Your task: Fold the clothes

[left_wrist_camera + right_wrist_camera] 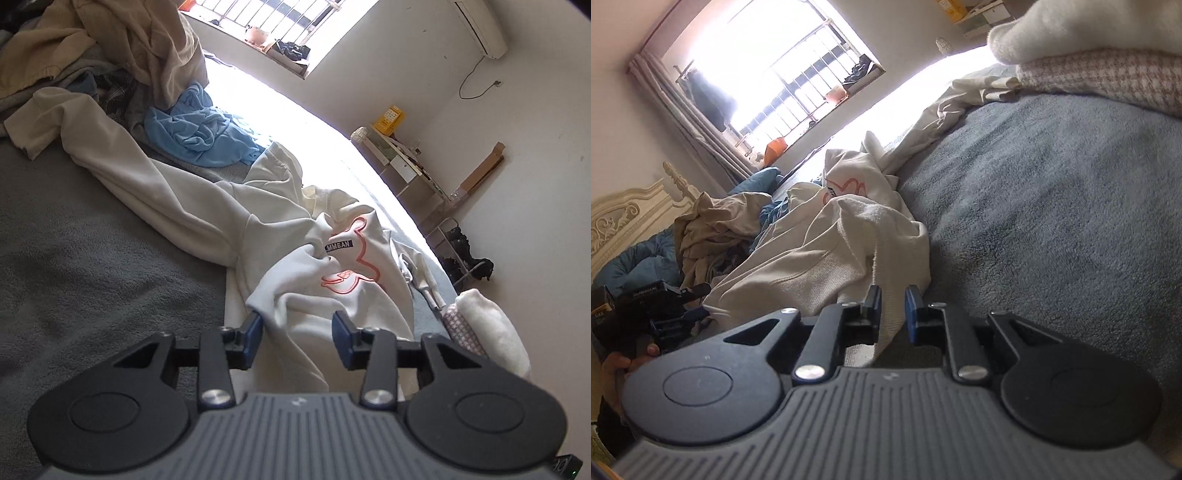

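A: How far along is the folding looking?

B: A folded stack [487, 328] is sitting at the bed's [92, 240] edge, so some pieces are lying finished. The cream sweatshirt [295, 266] is lying crumpled on the grey blanket, and a heap of clothes [110, 66] is waiting beyond it, unfolded.

A: Which way is the sweatshirt running?

B: Its long axis is stretching from the hem near the tools toward the heap, one sleeve [129, 162] trailing out that way, print side up.

A: And the tools?

B: The left hand-held gripper [298, 334] is hovering released, jaws spread over the hem. The right hand-held gripper [893, 314] is clenching on the sweatshirt's edge, cloth passing between its narrowed jaws.
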`<state>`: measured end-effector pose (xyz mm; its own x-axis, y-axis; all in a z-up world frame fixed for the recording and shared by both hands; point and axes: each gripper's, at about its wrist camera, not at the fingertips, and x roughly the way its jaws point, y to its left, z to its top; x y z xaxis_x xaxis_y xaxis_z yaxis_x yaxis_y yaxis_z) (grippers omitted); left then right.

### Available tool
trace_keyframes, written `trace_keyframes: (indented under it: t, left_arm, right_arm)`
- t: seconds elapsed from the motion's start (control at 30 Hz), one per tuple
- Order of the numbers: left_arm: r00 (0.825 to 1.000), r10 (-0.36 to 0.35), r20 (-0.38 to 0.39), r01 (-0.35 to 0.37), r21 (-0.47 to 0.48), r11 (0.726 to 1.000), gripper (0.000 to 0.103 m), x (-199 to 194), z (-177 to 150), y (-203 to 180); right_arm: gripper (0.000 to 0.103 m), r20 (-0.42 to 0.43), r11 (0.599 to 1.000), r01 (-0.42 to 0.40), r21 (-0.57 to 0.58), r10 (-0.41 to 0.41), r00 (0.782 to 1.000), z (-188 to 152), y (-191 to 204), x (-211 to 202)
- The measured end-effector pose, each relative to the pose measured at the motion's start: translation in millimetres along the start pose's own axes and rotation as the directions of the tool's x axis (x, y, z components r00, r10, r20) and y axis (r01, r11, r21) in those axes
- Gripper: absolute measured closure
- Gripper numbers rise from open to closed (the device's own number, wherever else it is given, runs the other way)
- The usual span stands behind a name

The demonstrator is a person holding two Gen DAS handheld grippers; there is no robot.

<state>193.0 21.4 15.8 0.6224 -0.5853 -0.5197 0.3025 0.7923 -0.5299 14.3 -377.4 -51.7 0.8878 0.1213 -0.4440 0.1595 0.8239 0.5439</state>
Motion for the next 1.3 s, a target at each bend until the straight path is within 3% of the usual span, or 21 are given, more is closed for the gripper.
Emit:
trace_keyframes:
  t: [0.07,0.17,0.2,0.27,0.33,0.4,0.5,0.73,0.8,0.9,1.0,1.07,1.3]
  left_arm:
    - [1.000,-0.010,0.027,0.007,0.102,0.995,0.048,-17,-12,-13]
    - [0.999,-0.027,0.022,0.020,0.271,0.962,0.047,-34,-40,-39]
    - [1.000,-0.027,0.013,0.021,0.324,0.946,0.047,-36,-50,-48]
    - [1.000,-0.022,-0.004,0.022,0.435,0.900,0.047,-39,-73,-66]
    - [1.000,-0.015,-0.028,0.027,0.531,0.847,0.047,-36,-99,-81]
    - [0.999,0.013,-0.044,0.015,0.579,0.815,0.047,-30,-118,-88]
    - [0.994,0.107,-0.039,-0.062,0.598,0.799,0.048,-18,-137,-85]
    - [0.988,0.153,-0.015,-0.116,0.581,0.805,0.066,-17,-150,-64]
    - [0.989,0.147,-0.010,-0.114,0.579,0.807,0.066,-21,-152,-62]
    - [0.991,0.137,0.009,-0.116,0.589,0.800,0.066,-30,-155,-61]
    - [0.992,0.123,0.033,-0.118,0.600,0.791,0.059,-39,-158,-64]
    - [0.993,0.105,0.044,-0.111,0.598,0.794,0.050,-43,-159,-67]
    - [0.987,0.092,0.130,-0.150,0.560,0.815,0.038,-38,-148,-90]
  right_arm:
    - [0.077,0.003,0.996,-0.003,-0.095,0.003,1.000,2,18,-1]
    - [0.071,-0.052,0.991,-0.125,-0.047,0.122,0.991,4,31,8]
    - [0.066,-0.075,0.987,-0.162,-0.008,0.161,0.984,4,33,15]
    - [0.054,-0.106,0.987,-0.158,0.041,0.161,0.981,2,37,33]
    - [0.052,-0.137,0.984,-0.152,0.089,0.164,0.977,1,41,52]
    - [0.052,-0.168,0.980,-0.145,0.137,0.167,0.972,0,45,70]
    - [0.052,-0.213,0.970,-0.130,0.207,0.175,0.961,-2,50,98]
    - [0.055,-0.210,0.961,-0.133,0.241,0.185,0.960,-1,58,121]
    - [0.080,-0.200,0.961,-0.136,0.240,0.186,0.962,1,59,123]
    - [0.095,-0.178,0.954,-0.174,0.245,0.221,0.959,3,65,115]
    - [0.097,-0.143,0.946,-0.245,0.211,0.278,0.950,9,84,96]
    - [0.098,-0.128,0.936,-0.294,0.193,0.321,0.938,13,98,84]
    - [0.098,-0.089,0.887,-0.441,0.136,0.454,0.887,29,151,44]
